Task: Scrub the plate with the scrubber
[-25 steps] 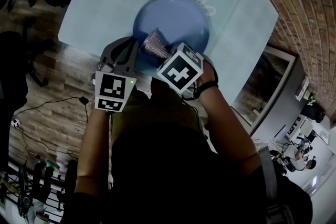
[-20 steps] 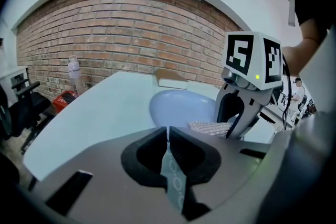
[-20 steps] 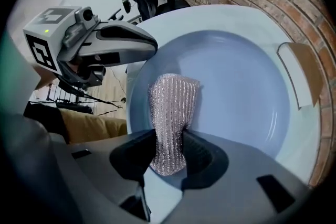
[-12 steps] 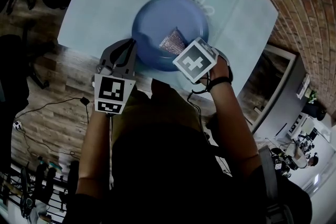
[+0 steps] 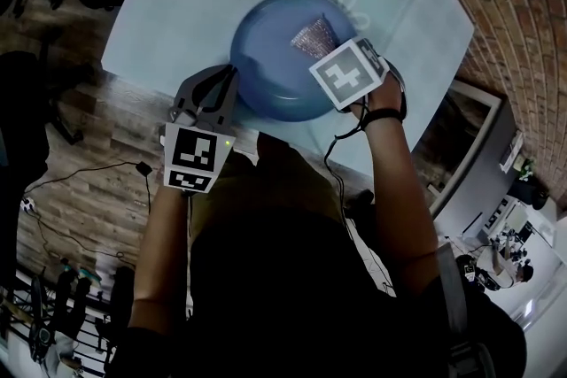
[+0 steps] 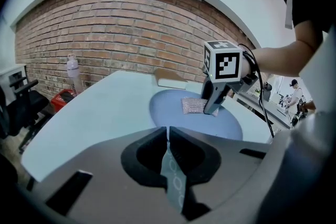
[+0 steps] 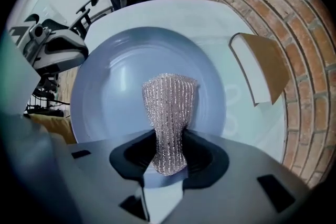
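- The right tongs (image 7: 167,150) are clenched on the mesh scrubber (image 7: 169,105), whose free end lies on the far side of the blue plate (image 7: 107,86).
- The left tongs (image 6: 168,132) are clenched at the plate's near rim; whether they nip it is unclear.
- The plate sits on the surface (image 5: 177,4). Scrubbing seems under way, and no dirt shows how much is left.

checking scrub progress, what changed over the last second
The right hand-held gripper, shut on the scrubber, swept it across the plate from the near side toward the far right. The left hand-held gripper stayed shut at the near rim; the plate stayed put.
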